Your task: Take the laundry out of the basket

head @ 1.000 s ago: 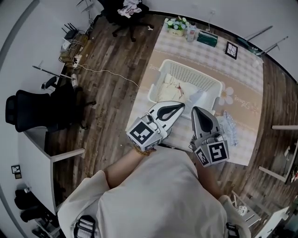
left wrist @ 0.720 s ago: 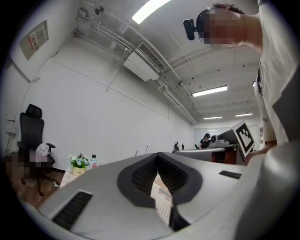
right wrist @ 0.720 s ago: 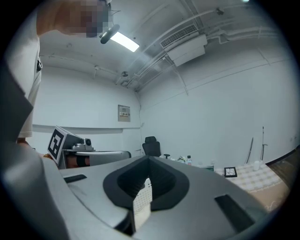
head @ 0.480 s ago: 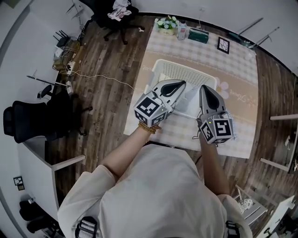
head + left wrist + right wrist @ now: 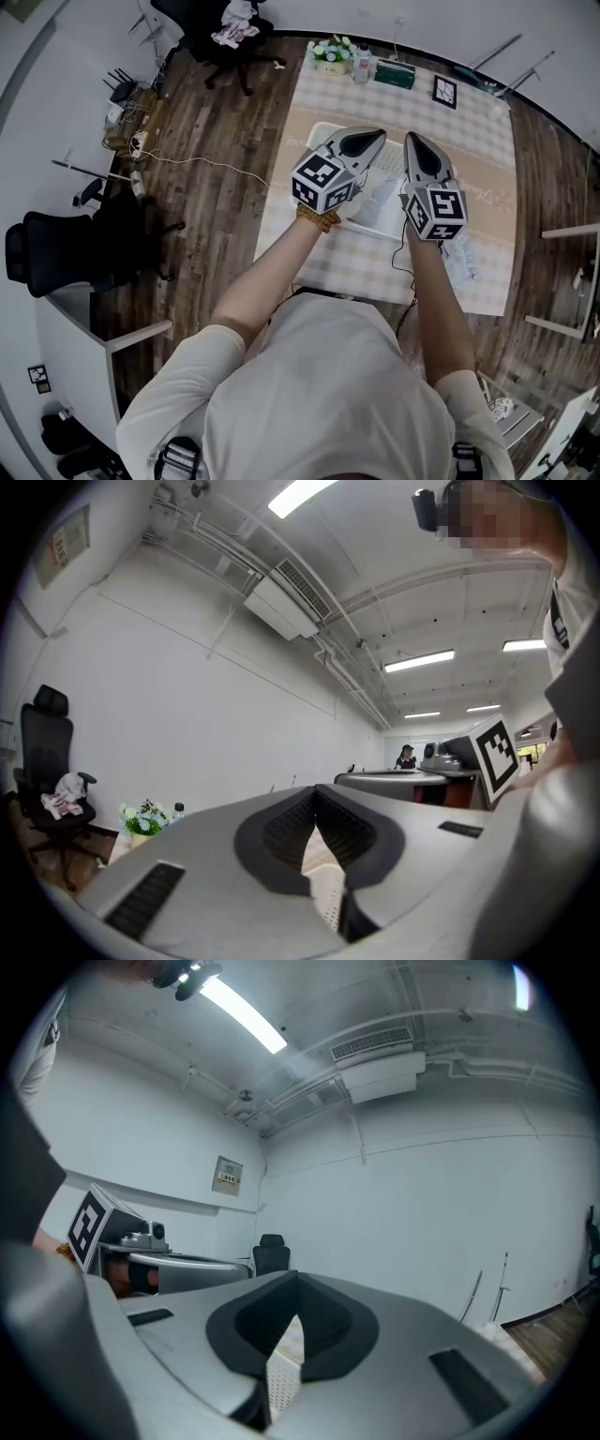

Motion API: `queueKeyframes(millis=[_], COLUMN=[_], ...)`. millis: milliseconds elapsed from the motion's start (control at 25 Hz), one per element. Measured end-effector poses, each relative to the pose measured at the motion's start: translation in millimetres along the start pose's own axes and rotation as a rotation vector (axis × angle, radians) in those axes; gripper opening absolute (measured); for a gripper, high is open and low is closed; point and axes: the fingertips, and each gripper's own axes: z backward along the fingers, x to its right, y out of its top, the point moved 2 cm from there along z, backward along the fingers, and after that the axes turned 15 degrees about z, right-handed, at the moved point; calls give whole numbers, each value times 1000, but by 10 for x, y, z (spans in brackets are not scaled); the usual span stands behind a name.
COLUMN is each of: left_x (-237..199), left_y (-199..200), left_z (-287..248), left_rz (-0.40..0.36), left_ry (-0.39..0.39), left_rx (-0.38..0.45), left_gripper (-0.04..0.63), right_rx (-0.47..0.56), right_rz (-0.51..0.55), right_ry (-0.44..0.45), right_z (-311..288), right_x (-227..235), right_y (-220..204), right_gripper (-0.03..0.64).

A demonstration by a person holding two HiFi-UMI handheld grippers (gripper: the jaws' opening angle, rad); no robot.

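Observation:
In the head view the white laundry basket (image 5: pixel 372 223) stands on a checked rug (image 5: pixel 309 234), mostly covered by my two grippers held over it. A pale cloth (image 5: pixel 385 193) shows in the basket between them. My left gripper (image 5: pixel 375 139) is shut with nothing in it, its tip over the basket's far side. My right gripper (image 5: pixel 415 141) is shut and empty beside it. In the left gripper view, the left gripper (image 5: pixel 316 819) shows only basket lattice (image 5: pixel 328 897) through its slit. The right gripper (image 5: pixel 298 1314) shows the lattice (image 5: pixel 283 1377) likewise.
A pale garment (image 5: pixel 461 258) lies on the rug right of the basket. At the rug's far edge stand a flower pot (image 5: pixel 330 52), a bottle (image 5: pixel 362 64), a green box (image 5: pixel 395 72) and a picture frame (image 5: pixel 443 91). An office chair with clothes (image 5: pixel 230 23) and cables (image 5: pixel 141 141) are at left.
Both grippers have moved forward together, from the basket's near edge to over the basket, and now hide most of it. Their jaws have stayed shut.

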Motion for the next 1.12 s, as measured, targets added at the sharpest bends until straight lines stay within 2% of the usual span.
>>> queueKeyframes(millis=[160,400,520,600,720,840,920,1120], left_x=[-9,-97,-90,-169,-297,-366,-391,-425], left_y=[-67,-351,-509,-628,-884,-1149,-1242,-1362], left_z=[-7,-8,-98,-38,62,103,130,168], left_rz=[-47,-243,-314,-365,-462,-482,-475,-510], left_ry=[-7,-12,9,16,-9,-79,-126,-190], left_rx=[-49,-188,-271,-363,-547,-723,-802,-923], left_gripper=[37,37,37,37,37,36,35,35], right_rx=[-27,-119,-189,-268,-417,-516,-548,-613], right_rz=[13,99,155,185,267,341,355,375], right_ry=[18,105,147,228,371,498,560,697], right_z=[-33,-50,-25,-85,-163,-177,-186,-150], right_x=[-25,-146,-127,-284,-528,-669,-724,-908], right_y=[-72,-479,-687,-810,-1045,-1219,-1291,-1457], right_gripper=[11,12,12,12,12,11,9,28])
